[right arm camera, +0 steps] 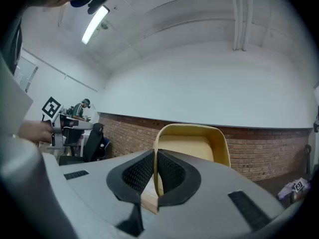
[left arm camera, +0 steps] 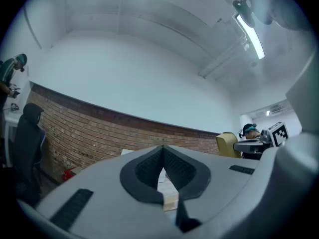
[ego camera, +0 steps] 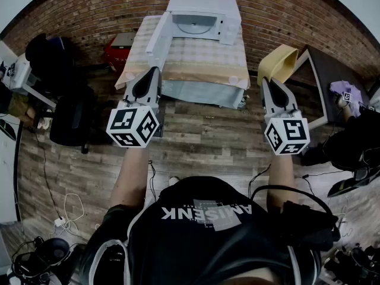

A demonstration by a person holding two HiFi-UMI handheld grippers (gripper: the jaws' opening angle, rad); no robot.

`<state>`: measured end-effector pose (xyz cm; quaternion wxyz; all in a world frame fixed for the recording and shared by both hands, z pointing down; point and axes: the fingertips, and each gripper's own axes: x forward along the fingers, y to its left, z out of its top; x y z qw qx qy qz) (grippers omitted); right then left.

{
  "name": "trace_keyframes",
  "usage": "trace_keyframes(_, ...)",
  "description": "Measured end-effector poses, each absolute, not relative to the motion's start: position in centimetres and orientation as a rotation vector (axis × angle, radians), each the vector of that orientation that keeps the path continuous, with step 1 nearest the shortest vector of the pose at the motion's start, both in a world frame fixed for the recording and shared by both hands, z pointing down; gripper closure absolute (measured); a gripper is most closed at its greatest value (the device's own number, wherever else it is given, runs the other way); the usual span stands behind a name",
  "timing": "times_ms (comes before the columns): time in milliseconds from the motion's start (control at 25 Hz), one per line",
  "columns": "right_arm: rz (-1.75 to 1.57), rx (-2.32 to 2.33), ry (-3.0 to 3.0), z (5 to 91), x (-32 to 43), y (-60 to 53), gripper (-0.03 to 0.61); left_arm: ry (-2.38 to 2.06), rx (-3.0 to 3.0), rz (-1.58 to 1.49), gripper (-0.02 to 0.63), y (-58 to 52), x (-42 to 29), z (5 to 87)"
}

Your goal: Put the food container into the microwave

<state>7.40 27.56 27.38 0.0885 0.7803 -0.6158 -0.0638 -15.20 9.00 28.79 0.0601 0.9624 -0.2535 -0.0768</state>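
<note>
The white microwave (ego camera: 202, 19) stands at the far end of a cloth-covered table (ego camera: 196, 58), its door (ego camera: 159, 40) swung open to the left. A small round pale container (ego camera: 233, 79) sits near the table's front right corner. My left gripper (ego camera: 155, 70) hangs short of the table's front left corner, jaws shut and empty. My right gripper (ego camera: 265, 81) is to the right of the table, level with the container, also shut and empty. In the left gripper view the gripper (left arm camera: 163, 148) points up at the brick wall. The right gripper (right arm camera: 155, 152) faces a yellow chair (right arm camera: 192, 146).
The yellow chair (ego camera: 279, 61) stands just right of the table, with a dark desk (ego camera: 332, 82) and a seated person (ego camera: 356, 138) beyond it. A black office chair (ego camera: 71, 120) and a red box (ego camera: 119, 46) are at the left. Cables lie on the wood floor.
</note>
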Motion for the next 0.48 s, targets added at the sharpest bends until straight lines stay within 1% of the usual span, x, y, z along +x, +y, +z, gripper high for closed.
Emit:
trace_keyframes(120, -0.188, 2.325, -1.831, 27.6, 7.3, 27.7, 0.526, -0.757, 2.947, -0.201, 0.601, 9.3, -15.3, 28.9)
trace_keyframes(320, -0.179, 2.327, -1.821, 27.7, 7.1, 27.7, 0.526, -0.716, 2.898, -0.281, 0.601, 9.4, -16.0, 28.4)
trace_keyframes(480, -0.183, 2.337, -1.846, 27.4, 6.4, 27.6, 0.526, -0.694, 2.899, -0.258, 0.603, 9.5, -16.4, 29.0)
